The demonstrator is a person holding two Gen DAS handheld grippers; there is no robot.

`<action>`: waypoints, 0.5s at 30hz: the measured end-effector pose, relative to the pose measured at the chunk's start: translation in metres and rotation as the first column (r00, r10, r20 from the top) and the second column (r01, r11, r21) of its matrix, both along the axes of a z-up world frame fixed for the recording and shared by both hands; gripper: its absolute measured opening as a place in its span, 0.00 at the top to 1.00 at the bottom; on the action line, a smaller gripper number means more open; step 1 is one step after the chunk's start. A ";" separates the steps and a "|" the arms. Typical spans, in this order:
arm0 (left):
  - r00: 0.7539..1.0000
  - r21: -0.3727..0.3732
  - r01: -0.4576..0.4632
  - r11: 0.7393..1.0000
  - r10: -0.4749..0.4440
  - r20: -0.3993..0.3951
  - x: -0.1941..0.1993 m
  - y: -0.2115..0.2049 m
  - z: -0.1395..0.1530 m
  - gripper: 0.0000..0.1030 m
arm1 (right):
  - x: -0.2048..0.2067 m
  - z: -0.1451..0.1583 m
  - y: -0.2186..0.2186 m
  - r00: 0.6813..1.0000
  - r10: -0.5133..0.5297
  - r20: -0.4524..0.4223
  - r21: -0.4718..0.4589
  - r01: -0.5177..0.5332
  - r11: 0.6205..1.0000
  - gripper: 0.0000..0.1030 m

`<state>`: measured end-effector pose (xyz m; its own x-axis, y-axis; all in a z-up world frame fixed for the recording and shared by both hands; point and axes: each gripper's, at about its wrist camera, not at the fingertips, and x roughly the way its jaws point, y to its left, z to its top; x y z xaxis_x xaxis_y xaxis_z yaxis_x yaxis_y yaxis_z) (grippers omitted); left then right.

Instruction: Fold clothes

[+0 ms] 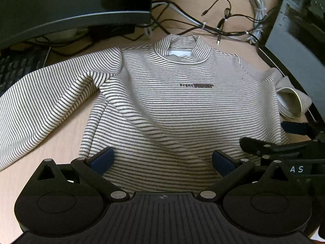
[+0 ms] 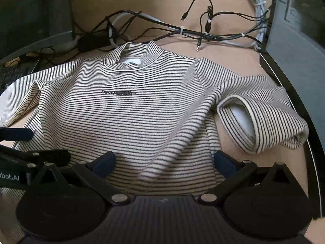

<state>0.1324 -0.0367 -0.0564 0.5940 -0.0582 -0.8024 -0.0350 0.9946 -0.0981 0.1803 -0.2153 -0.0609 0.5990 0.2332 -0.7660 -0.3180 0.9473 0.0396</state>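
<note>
A black-and-white striped sweater (image 1: 172, 105) (image 2: 130, 118) lies face up on the wooden desk, collar away from me, small dark lettering on the chest. Its left sleeve (image 1: 40, 105) spreads out to the left. Its right sleeve (image 2: 258, 120) is doubled back, the cuff opening facing me. My left gripper (image 1: 162, 160) hovers open over the hem, blue pads wide apart, nothing between them. My right gripper (image 2: 164, 161) is open too, above the hem near a raised diagonal crease. Each gripper shows at the edge of the other's view: the right gripper (image 1: 294, 138) and the left gripper (image 2: 24, 142).
A tangle of black and white cables (image 1: 219, 28) (image 2: 182, 30) lies behind the collar. A monitor base (image 1: 71, 18) and a keyboard (image 1: 18, 67) sit at the back left. A dark computer case (image 1: 300, 46) (image 2: 298, 40) stands at the right, close to the folded sleeve.
</note>
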 end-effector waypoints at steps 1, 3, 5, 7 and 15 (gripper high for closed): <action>1.000 0.007 0.007 1.000 -0.007 0.002 -0.003 0.000 0.000 0.00 | -0.004 0.000 -0.001 1.000 -0.006 0.003 0.002 0.006 1.000 0.00; 1.000 0.019 0.021 1.000 -0.021 0.005 -0.010 0.000 -0.001 0.00 | -0.015 -0.001 -0.003 1.000 -0.027 0.005 0.004 0.027 1.000 0.00; 0.999 0.036 0.038 0.999 -0.038 0.018 -0.018 -0.001 -0.002 0.00 | -0.024 -0.003 -0.002 0.998 -0.054 0.018 -0.010 0.054 0.998 0.00; 0.998 0.046 0.052 0.998 -0.053 0.034 -0.024 0.000 -0.004 0.00 | -0.034 -0.006 -0.005 0.996 -0.073 0.044 0.008 0.072 0.997 0.00; 0.997 0.005 0.073 0.997 -0.073 0.023 -0.038 0.008 0.000 0.00 | -0.064 -0.002 -0.009 0.997 -0.080 -0.008 -0.005 0.080 0.997 0.00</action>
<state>0.0941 -0.0292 -0.0559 0.6068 -0.0990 -0.7887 0.0400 0.9948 -0.0941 0.1163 -0.2238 -0.0630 0.6089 0.1815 -0.7722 -0.2413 0.9697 0.0377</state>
